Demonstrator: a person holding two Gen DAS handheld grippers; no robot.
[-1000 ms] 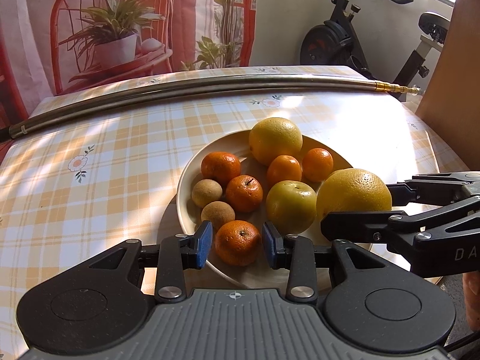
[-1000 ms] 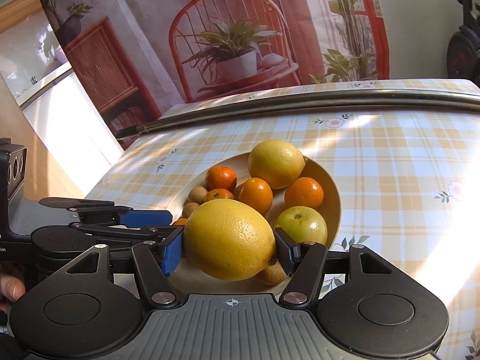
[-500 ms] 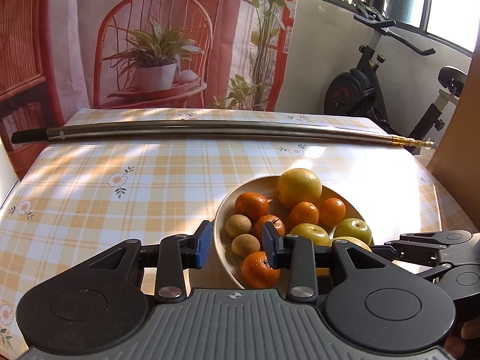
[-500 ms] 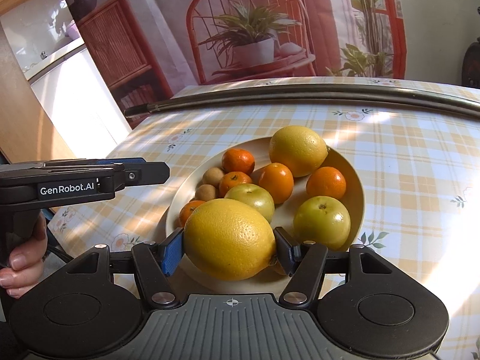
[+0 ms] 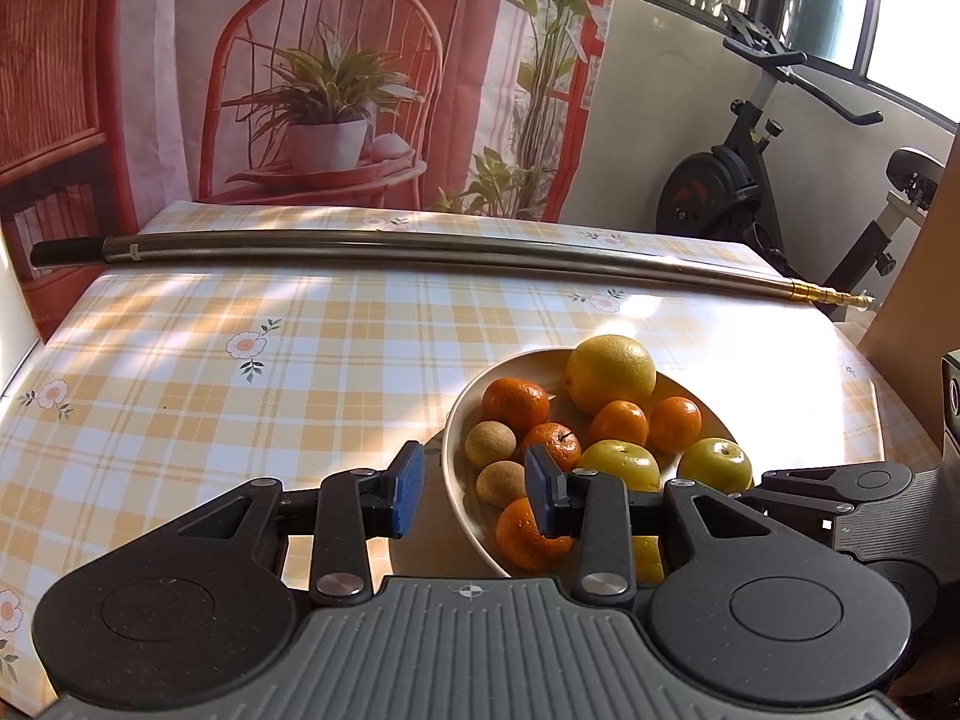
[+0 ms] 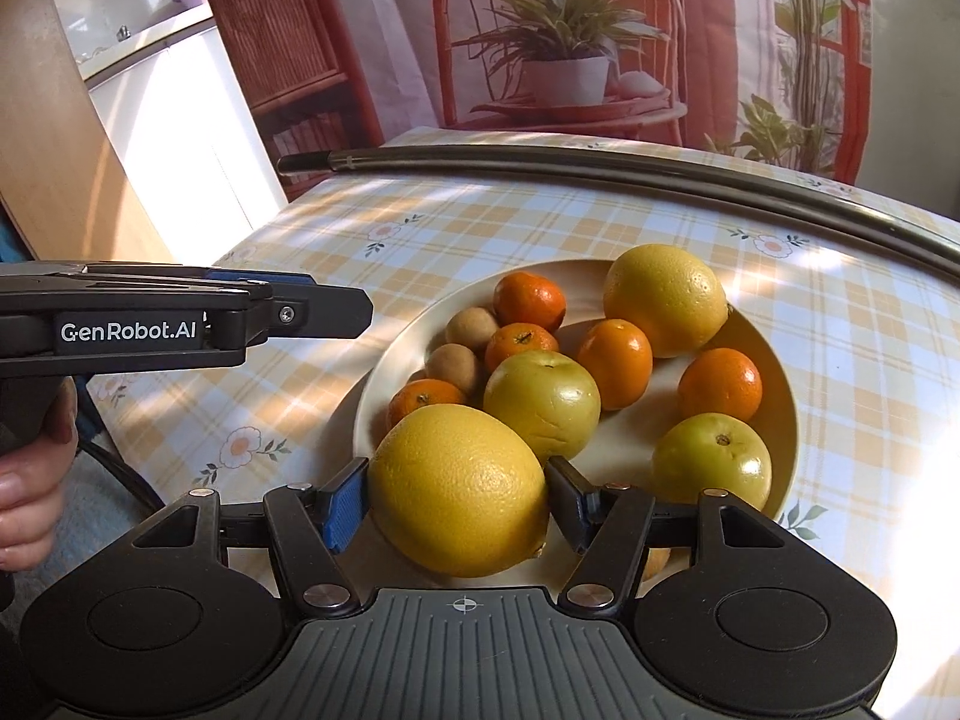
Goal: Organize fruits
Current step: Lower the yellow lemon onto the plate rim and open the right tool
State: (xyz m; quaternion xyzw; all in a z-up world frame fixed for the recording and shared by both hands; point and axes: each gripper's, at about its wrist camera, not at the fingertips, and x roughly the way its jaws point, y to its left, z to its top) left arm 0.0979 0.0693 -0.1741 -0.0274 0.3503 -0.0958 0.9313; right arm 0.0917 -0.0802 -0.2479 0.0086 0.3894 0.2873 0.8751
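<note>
On the left side, the left claw (image 5: 474, 489) hangs released and empty over the near-left rim of the cream bowl (image 5: 459, 495). Its right blue pad sits in front of the nearest mandarin (image 5: 525, 534) and its left pad is over the checked surface (image 5: 240, 408). In the right wrist view this tool shows as a level black bar reaching in from the left, with the hand (image 6: 30, 480) gripping its handle low at the frame edge, held clear of the fruit.

In the middle, the bowl holds mandarins, two small brown fruits, two green apples and one large yellow citrus (image 6: 666, 300) at the far side.

To the right, the right claw (image 6: 459, 501) is clenched on the big yellow grapefruit (image 6: 459, 489), pads pressing its two flanks around the widest part. It sits low at the bowl's near edge; whether it rests on the bowl or hangs just above it I cannot tell.

The step seems to be placing or lifting this grapefruit. Doing it well likely means keeping the pads level across the widest girth, since a round, heavy fruit could roll out of a skewed grip. It should move straight up or down to avoid nudging the green apple (image 6: 543, 405) just behind it. The tool points forward and slightly downward at the bowl.
</note>
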